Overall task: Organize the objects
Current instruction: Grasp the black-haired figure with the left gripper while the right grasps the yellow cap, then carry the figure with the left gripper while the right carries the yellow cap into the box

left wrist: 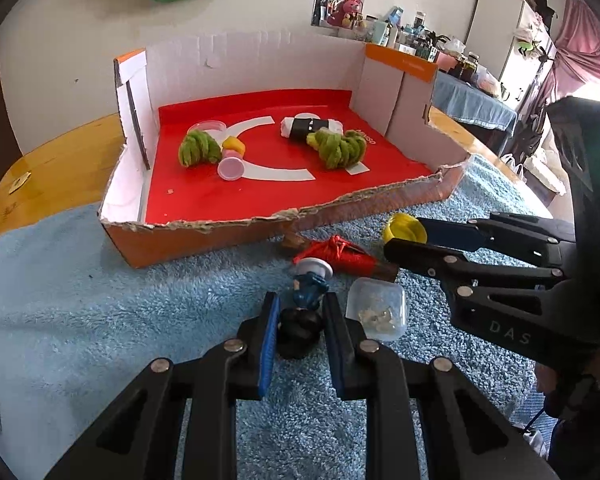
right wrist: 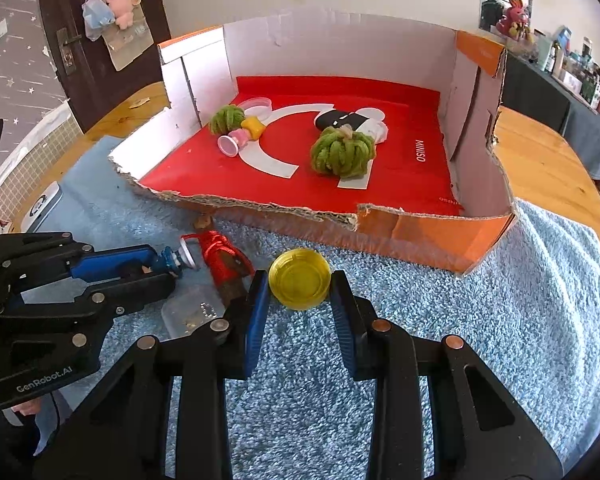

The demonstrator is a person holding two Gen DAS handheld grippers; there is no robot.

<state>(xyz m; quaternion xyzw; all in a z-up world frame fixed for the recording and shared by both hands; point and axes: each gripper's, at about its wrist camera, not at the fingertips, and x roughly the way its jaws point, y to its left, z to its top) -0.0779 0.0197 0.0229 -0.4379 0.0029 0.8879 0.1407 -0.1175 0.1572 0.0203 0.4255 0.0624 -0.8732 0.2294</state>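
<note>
My left gripper [left wrist: 302, 299] is shut on a small figurine [left wrist: 309, 280] with blue clothes, black hair and a white round base; it lies on the blue fluffy mat [left wrist: 100, 300]. The right wrist view shows the same gripper [right wrist: 167, 267] at the left with the figurine [right wrist: 176, 260] sticking out of it. Between the blue pads of my right gripper [right wrist: 299, 278] sits a round yellow cap [right wrist: 300, 292], and both pads touch it. That gripper [left wrist: 402, 234] enters the left wrist view from the right, with the cap [left wrist: 400, 226] at its tips.
A torn cardboard box [left wrist: 220, 196] with a red floor stands beyond the mat, holding two green yarn bundles [right wrist: 342, 152], a pink cup and a black-and-white item. A red thread spool [left wrist: 340, 254] and a clear plastic tub [left wrist: 380, 308] lie between the grippers. A white device [right wrist: 44, 206] lies left.
</note>
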